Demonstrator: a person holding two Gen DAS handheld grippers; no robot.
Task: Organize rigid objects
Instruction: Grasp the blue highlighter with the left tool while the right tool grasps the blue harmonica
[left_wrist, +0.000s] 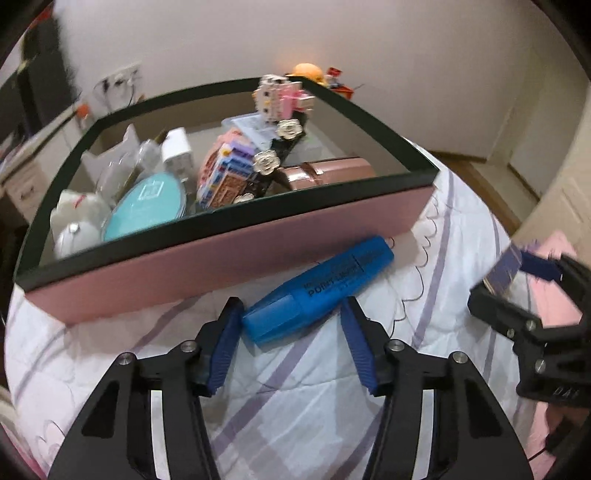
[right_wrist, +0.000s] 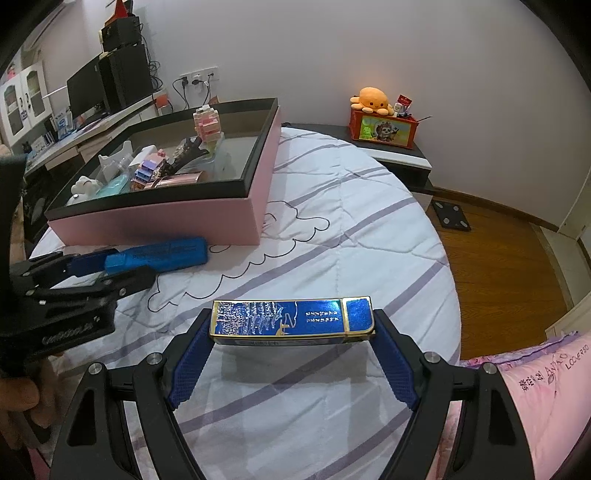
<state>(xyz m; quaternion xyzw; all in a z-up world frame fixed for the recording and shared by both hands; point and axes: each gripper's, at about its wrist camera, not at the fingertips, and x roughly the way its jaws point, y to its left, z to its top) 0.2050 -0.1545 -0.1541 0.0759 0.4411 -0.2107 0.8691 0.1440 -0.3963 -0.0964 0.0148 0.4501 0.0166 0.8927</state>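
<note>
From the left wrist, the left claw (left_wrist: 291, 314) brackets the capped end of a blue highlighter (left_wrist: 317, 288) lying on the quilted bed (left_wrist: 295, 406) just in front of the pink storage box (left_wrist: 229, 258); its jaws stand partly open, the left pad at the cap's edge, the right pad close beside the barrel with a sliver of gap, so no firm grip shows. The marker's long axis runs slantwise across the claw, from the cap between the pads up and away to the right, toward the box's near wall. Inside the box sit brick models, a teal round tin (left_wrist: 147, 203) and a rose-coloured tube (left_wrist: 328, 171). At the frame's right edge the right claw (left_wrist: 517, 280) holds its own load. From the right wrist, the right claw (right_wrist: 291, 332) is clamped wide on a blue and gold flat box (right_wrist: 291, 319), gripped end to end and lifted clear of the bed, well off from the pink storage box (right_wrist: 166, 221) on its near right side. The left claw (right_wrist: 107, 269) is seen side-on at the highlighter (right_wrist: 159, 254), which lies along the storage box's front wall. The left hand is plainly the nearer to the marker, and a squarer bite across the barrel looks advisable before lifting.
</note>
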